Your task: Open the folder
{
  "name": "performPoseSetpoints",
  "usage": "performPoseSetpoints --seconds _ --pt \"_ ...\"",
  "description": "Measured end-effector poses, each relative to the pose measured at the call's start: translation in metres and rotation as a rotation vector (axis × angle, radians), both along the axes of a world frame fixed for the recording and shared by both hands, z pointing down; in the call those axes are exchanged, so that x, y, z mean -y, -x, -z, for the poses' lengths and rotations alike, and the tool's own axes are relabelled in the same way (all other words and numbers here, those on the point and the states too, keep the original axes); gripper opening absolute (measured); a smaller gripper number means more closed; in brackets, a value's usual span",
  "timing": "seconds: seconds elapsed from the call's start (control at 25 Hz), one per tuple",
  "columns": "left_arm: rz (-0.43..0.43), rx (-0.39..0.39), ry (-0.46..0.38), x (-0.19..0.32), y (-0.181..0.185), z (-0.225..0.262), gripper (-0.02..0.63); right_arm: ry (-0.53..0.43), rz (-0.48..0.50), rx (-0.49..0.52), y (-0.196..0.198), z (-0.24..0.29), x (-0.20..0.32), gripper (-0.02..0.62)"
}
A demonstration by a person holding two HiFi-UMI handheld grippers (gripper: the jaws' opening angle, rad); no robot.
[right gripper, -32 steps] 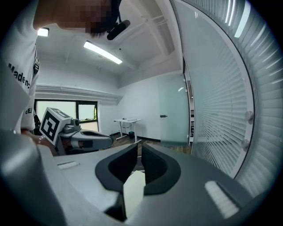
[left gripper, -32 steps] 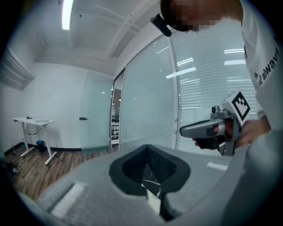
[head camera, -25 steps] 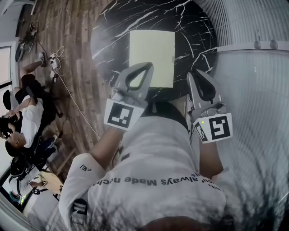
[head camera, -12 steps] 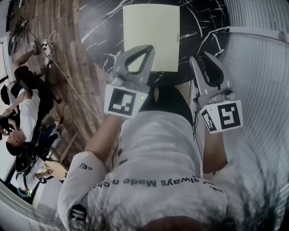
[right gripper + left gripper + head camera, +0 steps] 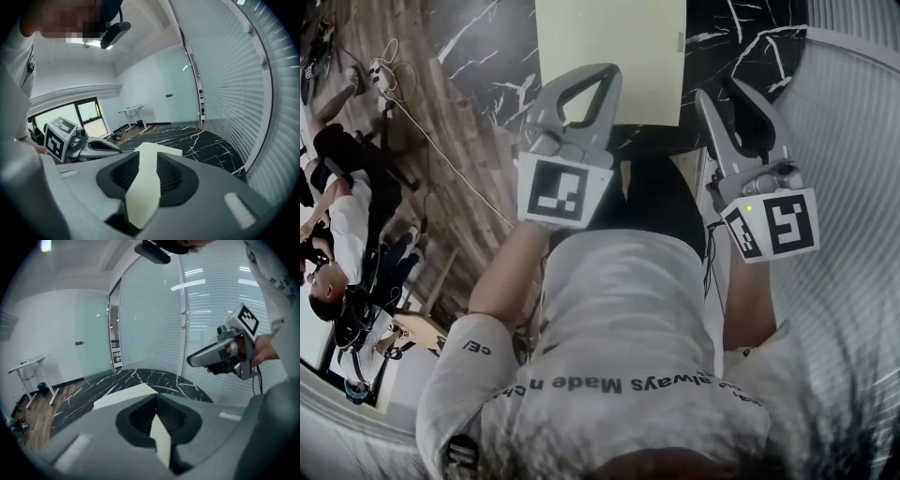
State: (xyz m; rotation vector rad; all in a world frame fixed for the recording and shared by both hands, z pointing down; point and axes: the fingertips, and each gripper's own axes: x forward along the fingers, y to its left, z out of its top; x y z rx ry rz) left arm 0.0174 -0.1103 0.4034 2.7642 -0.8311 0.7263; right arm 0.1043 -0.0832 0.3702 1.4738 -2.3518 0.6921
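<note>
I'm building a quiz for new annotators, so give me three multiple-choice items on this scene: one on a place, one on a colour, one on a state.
1. Where does the folder lie?
A) on the wooden floor
B) on the black marble table
C) on the person's lap

2. What colour is the folder?
A) red
B) dark blue
C) pale yellow

3. How is the folder?
A) closed and lying flat
B) spread open
C) standing on edge

Answers:
1 B: the head view shows it on the dark, white-veined top.
2 C: its cover is pale yellow in every view.
3 A: it shows as one flat rectangle with no leaf raised.
</note>
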Motion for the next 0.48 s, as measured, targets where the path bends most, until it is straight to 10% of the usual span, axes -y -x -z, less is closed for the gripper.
performPoseSetpoints --seconds 0.48 --pt "-0.039 0.123 0.005 -0.037 -0.016 -0.097 0.003 0.084 -0.017 0.062 -0.013 -0.098 -0.037 0.129"
